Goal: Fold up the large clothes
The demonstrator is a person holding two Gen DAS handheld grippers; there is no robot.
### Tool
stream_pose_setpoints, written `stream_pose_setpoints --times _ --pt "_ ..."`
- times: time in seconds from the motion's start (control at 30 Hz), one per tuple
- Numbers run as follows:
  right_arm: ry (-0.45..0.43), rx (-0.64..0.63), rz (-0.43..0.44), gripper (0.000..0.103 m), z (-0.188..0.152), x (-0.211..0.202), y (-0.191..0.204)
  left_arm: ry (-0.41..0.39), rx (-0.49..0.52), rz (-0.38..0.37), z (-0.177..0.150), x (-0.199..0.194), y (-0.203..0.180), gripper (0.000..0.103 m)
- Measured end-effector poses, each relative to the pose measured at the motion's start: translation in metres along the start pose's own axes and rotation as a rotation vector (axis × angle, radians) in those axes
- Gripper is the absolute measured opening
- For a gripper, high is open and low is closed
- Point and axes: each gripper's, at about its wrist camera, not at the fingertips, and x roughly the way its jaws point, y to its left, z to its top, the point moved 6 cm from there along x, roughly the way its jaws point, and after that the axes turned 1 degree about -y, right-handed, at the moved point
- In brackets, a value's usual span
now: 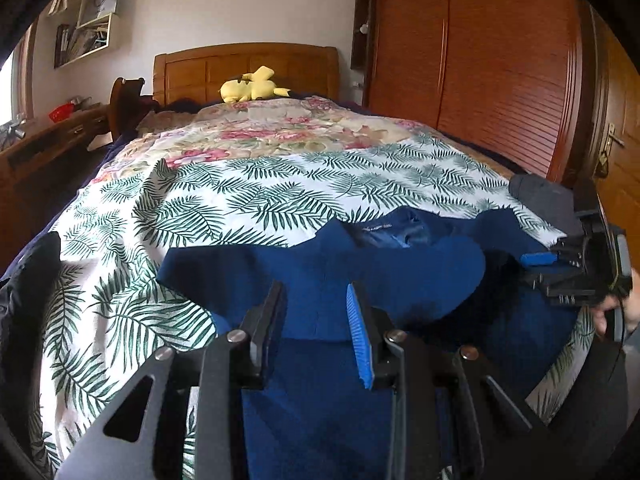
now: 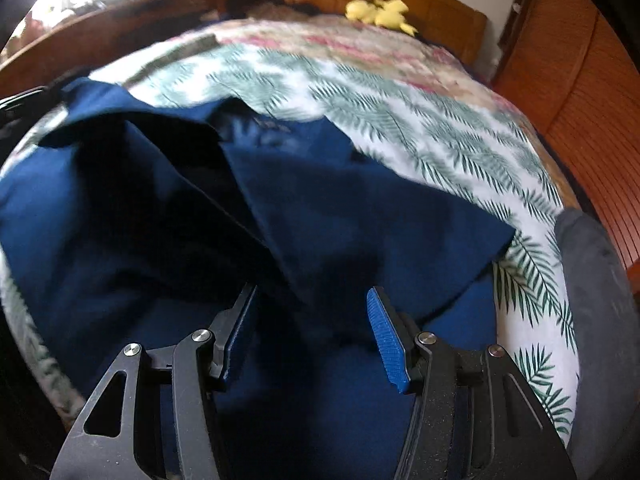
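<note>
A large navy blue garment [image 1: 360, 280] lies on the fern-print sheet [image 1: 240, 200] at the near end of the bed, its sleeves folded in over the body. My left gripper [image 1: 316, 300] is open just above the garment, nothing between its fingers. My right gripper [image 2: 312, 304] is open over the garment [image 2: 320, 208], empty; the view is motion-blurred. The right gripper also shows at the right edge of the left wrist view [image 1: 560, 258], low over the garment's right side.
A yellow plush toy [image 1: 252, 86] lies by the wooden headboard [image 1: 244, 68]. A floral quilt [image 1: 280, 128] covers the far half of the bed. A wooden wardrobe [image 1: 480, 60] stands right, a desk [image 1: 48, 140] left. A grey cloth [image 2: 592, 280] lies at the bed's right edge.
</note>
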Motion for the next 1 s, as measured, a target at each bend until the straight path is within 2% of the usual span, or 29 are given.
stream_pose_setpoints --times 0.07,0.13,0.37,0.57,0.7,0.8,0.87,0.9,1.0 --pt "0.01 -0.006 -0.023 0.025 0.003 0.005 -0.008 0.0 -0.002 -0.01 -0.001 -0.001 0.0 0.03" --pt "0.033 0.003 -0.04 0.003 0.011 0.009 -0.016 -0.005 -0.01 -0.018 -0.001 -0.004 0.002 0.03" --pt "-0.065 -0.027 -0.102 0.001 0.085 0.01 -0.022 -0.016 -0.022 -0.014 -0.002 -0.011 0.009 0.03" --pt "-0.164 -0.087 -0.129 0.001 0.156 0.021 -0.008 -0.015 -0.045 -0.004 -0.004 -0.013 0.019 0.03" --pt "-0.17 -0.052 -0.131 0.002 0.179 0.031 -0.009 -0.011 -0.058 0.001 -0.005 -0.012 0.026 0.03" --pt "-0.19 -0.012 -0.114 0.017 0.186 0.028 -0.01 -0.015 -0.064 0.002 -0.005 -0.014 0.029 0.03" --pt "-0.225 0.003 -0.09 0.046 0.187 0.018 -0.008 -0.017 -0.066 0.002 -0.005 -0.014 0.031 0.03" --pt "-0.238 0.009 -0.077 0.052 0.187 0.013 -0.006 -0.018 -0.068 0.002 -0.005 -0.014 0.032 0.03" --pt "-0.252 -0.003 -0.024 0.053 0.181 -0.001 0.007 -0.018 -0.071 0.002 -0.005 -0.014 0.032 0.03"
